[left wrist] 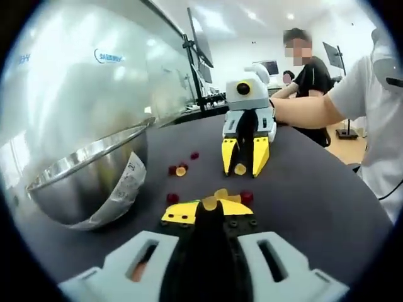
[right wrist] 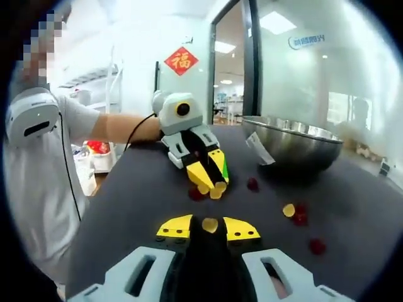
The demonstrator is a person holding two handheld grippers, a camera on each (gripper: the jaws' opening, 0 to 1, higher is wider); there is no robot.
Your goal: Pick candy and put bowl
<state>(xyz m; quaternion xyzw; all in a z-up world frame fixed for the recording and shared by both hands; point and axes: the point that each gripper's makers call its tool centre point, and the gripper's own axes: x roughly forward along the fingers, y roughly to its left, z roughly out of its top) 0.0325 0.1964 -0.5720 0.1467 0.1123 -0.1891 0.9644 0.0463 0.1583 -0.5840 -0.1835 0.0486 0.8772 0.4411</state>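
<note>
Candy lies scattered on the dark table (left wrist: 327, 201), red and yellow pieces, in front of a steel bowl (left wrist: 94, 176) that sits near a glass wall. A torn white label hangs on the bowl's side.

In the left gripper view, the left gripper (left wrist: 210, 204) has its yellow-tipped jaws closed on a yellow candy (left wrist: 210, 202), with a red piece (left wrist: 246, 196) and a yellow one just beside the tips. Across the table the right gripper (left wrist: 240, 168) points down, its tips on either side of another yellow candy (left wrist: 240, 168) that rests on the tabletop. More pieces (left wrist: 181, 170) lie between the grippers and the bowl.

In the right gripper view, the right gripper (right wrist: 210, 225) is clenched on a yellow candy (right wrist: 210, 224). The left gripper (right wrist: 211, 187) faces it, tips down among yellow and red pieces. Loose candies (right wrist: 289, 210) lie to the side, near the bowl (right wrist: 289, 145).

A person (right wrist: 38, 163) in a white shirt holds the tools; an arm (left wrist: 308, 110) reaches to the right gripper.
</note>
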